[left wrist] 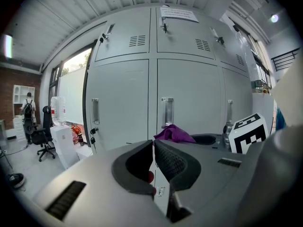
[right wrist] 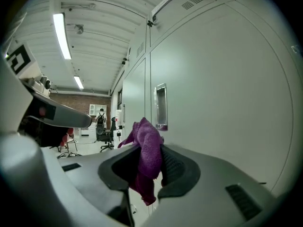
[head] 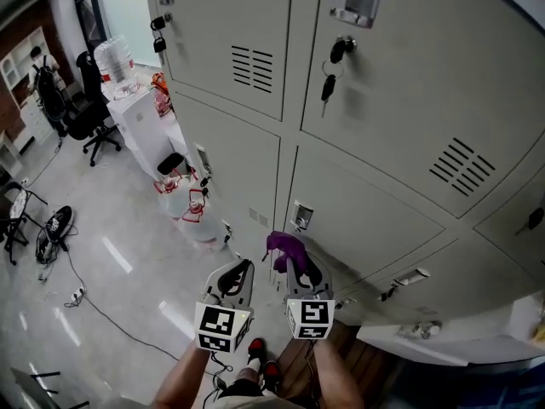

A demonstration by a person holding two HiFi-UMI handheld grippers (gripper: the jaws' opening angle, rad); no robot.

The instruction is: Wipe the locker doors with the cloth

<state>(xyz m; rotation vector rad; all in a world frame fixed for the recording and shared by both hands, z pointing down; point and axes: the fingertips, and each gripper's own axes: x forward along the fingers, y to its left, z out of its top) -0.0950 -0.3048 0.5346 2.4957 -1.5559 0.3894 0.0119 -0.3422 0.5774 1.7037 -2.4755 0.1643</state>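
Item one, nearest: I am holding the left gripper (head: 238,273) low in front of the lockers, its jaws pressing together with nothing between them. Item two: the right gripper (head: 295,267) is sitting just beside it, jaws clamping the purple cloth (head: 285,245), which is bunching up above the pads and hanging down below them in the right gripper view (right wrist: 147,151). The cloth is hovering close to the lower locker door (head: 368,221), just below its recessed handle (head: 302,216); I cannot tell whether it is touching the metal. Item three: red shoes (head: 256,347) are showing on the floor beneath the grippers. Item four: grey locker doors are filling the upper right of the head view, a bunch of keys (head: 329,78) dangling from an upper lock. Item five, farther left: a white water dispenser (head: 139,119) is carrying a bottle (head: 114,61), and a black office chair (head: 88,118) is standing beyond it. Item six, farthest: a person with a backpack (left wrist: 28,107) is standing near white shelving.
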